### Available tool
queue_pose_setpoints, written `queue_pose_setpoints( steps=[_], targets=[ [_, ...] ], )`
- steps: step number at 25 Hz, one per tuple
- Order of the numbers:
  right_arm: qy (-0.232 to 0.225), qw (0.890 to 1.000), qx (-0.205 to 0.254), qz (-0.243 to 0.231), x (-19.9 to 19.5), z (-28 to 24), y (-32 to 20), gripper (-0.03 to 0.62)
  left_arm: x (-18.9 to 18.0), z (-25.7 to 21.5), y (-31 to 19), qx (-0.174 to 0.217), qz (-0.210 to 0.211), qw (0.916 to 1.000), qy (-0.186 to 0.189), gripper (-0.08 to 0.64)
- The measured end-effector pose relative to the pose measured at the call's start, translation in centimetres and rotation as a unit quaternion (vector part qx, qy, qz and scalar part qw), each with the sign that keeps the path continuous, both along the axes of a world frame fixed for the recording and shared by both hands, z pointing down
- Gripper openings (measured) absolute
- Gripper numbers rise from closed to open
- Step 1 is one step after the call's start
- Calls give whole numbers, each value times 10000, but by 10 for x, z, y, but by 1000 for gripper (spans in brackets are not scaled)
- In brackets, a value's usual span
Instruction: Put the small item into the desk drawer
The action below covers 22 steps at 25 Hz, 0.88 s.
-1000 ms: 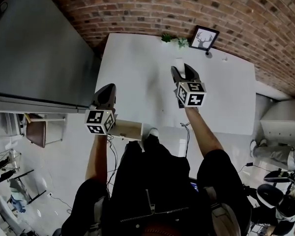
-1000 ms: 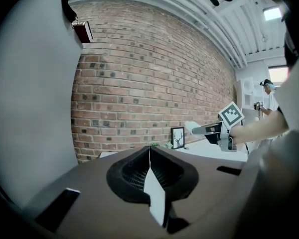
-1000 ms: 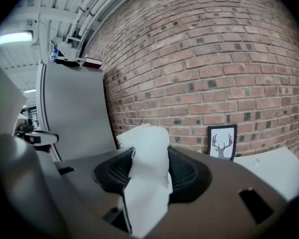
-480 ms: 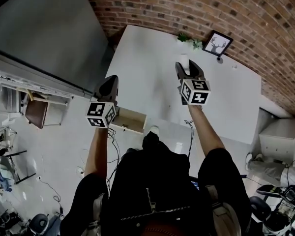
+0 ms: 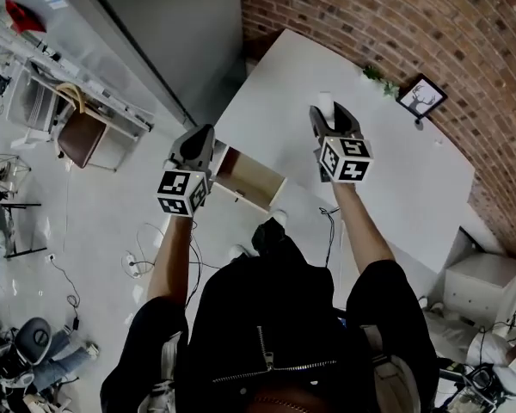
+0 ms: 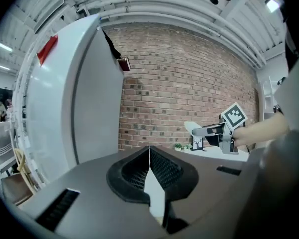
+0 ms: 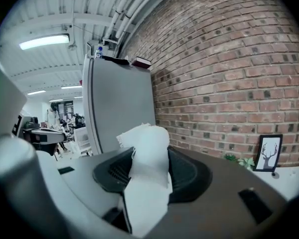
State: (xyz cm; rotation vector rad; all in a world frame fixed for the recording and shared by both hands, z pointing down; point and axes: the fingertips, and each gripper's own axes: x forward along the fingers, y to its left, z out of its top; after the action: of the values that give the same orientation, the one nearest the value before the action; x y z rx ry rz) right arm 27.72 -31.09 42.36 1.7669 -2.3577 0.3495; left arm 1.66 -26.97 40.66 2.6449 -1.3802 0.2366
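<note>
Both grippers have swung round with the person since a second ago, so the white desk (image 5: 396,170) now runs slantwise toward 1 o'clock and the open drawer (image 5: 256,179), earlier tucked low beside the left cube, shows its pale wooden inside between the two arms. In the head view the left gripper (image 5: 198,138) hangs over the floor at the drawer's 9 o'clock, its jaws pressed together with nothing between them. At the drawer's 2 o'clock the right gripper (image 5: 331,114) is over the desk top, and its jaws pinch the small item (image 5: 325,101), a crumpled white wad that sticks out past the tips at 12 o'clock; it is in the air and not in the drawer. A framed deer picture (image 5: 421,97) and a little plant (image 5: 380,77) stand at the desk's far edge against the brick wall (image 5: 396,15), at about 2 o'clock from the right gripper
</note>
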Motion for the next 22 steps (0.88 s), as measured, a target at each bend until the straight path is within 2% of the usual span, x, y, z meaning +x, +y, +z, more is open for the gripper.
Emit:
queue_pose_setpoints(
  steps=[13, 17, 22],
  targets=[
    [-8, 9935, -40, -1135, -147, 3, 63, 193, -118, 6, 95, -6, -909, 9958, 76, 21],
    [9, 9910, -73, -1333, -175, 12, 78, 193, -146, 14, 114, -78, -1154, 9931, 170, 21],
    [92, 9890, -182, -1468, -189, 21, 89, 193, -153, 25, 127, -155, -1225, 9921, 207, 21]
  ],
)
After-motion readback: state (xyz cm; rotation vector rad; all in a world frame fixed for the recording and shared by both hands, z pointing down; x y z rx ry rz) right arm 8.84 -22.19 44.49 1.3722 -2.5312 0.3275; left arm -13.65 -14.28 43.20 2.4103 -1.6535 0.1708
